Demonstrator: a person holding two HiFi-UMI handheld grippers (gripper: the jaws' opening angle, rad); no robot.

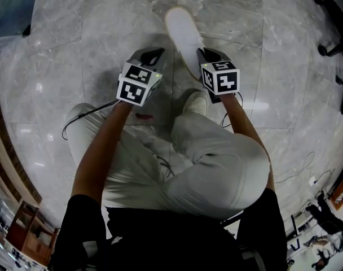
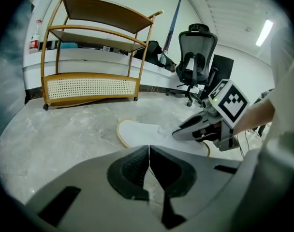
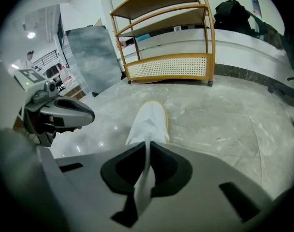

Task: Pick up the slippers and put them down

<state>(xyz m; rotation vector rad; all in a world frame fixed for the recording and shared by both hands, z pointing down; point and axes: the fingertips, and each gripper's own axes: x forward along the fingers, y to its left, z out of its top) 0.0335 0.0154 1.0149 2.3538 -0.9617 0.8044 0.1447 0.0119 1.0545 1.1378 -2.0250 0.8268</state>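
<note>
One white slipper (image 1: 183, 34) with a pale yellow sole rim stretches away from me over the grey marble floor. My right gripper (image 1: 201, 54) is shut on a thin white flap at the slipper's near end, seen between its jaws in the right gripper view (image 3: 147, 151). The slipper (image 3: 149, 122) points toward the shelf trolley. Whether its far tip touches the floor I cannot tell. My left gripper (image 1: 155, 54) hovers just left of the slipper, shut with nothing between its jaws (image 2: 149, 162). From there the slipper (image 2: 139, 132) and the right gripper (image 2: 198, 128) show ahead. No second slipper is in view.
A wooden shelf trolley (image 2: 91, 86) with a cane panel stands ahead by the wall. A black office chair (image 2: 198, 57) is to its right. The crouching person's white shoe (image 1: 195, 102) and knees sit right behind the grippers. Thin cables (image 1: 75, 120) trail over the floor.
</note>
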